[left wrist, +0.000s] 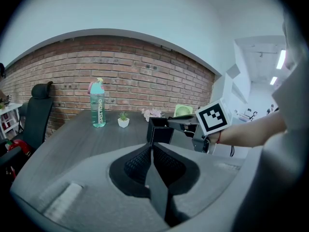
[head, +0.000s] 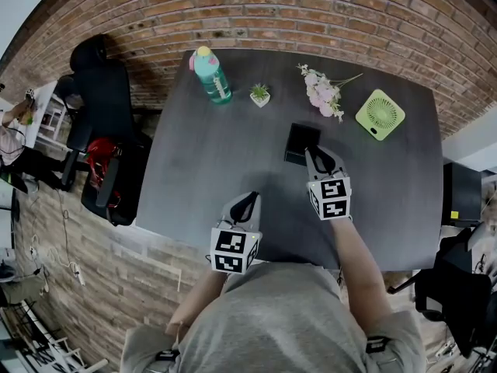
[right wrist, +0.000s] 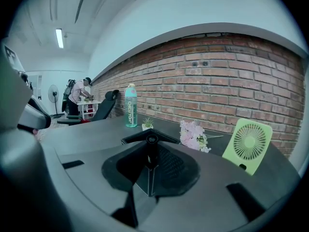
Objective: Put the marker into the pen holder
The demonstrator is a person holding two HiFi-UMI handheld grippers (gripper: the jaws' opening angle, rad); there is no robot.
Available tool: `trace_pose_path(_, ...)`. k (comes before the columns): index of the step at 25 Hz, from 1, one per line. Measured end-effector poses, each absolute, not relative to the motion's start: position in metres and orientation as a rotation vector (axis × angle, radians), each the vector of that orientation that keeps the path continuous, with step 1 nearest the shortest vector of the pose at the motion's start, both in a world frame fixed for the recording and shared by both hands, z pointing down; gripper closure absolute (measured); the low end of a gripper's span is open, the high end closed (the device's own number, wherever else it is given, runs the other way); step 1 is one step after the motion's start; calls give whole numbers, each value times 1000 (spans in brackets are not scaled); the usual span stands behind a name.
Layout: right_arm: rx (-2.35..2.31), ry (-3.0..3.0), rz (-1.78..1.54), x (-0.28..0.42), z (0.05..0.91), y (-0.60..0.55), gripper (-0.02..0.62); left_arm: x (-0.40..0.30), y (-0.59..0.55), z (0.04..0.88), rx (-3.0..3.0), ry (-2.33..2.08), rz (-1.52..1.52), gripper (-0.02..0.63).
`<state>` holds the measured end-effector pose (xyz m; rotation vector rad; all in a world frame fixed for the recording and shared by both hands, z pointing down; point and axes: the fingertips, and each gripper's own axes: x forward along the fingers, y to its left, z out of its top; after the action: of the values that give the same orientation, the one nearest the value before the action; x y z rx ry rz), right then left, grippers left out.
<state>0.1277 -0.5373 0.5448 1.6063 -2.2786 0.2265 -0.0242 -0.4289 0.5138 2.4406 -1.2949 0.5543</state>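
Big dark worktop (head: 202, 169) under me, and the black square pen holder (head: 301, 142) stands near its middle, open end up. My right gripper (head: 322, 158) hangs right over it, pinching the black marker (right wrist: 151, 150) between pressed-together jaws. In the right gripper view the marker's end points toward the holder's near corner (right wrist: 135, 137), not clearly at the opening.

That's my worry. If I let go off-centre, the tip could catch the rim and the marker could tip out and roll across the worktop. The holder looks light, so pushing down onto its wall could shove it or knock it over. Nothing braces it.

My left gripper (head: 247, 203) sits back near the worktop's edge, jaws closed on nothing, well apart from the holder. The teal water bottle (head: 211, 74), green fan (head: 380, 114) and pink flowers (head: 322, 92) stand far enough off that I don't expect trouble from them.
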Motion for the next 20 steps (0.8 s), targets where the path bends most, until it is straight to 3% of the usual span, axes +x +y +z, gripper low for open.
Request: trace_pose_path(20, 1624, -2268, 233, 131, 548, -525, 529, -22, -409, 514, 2453, -1274, 565, 579)
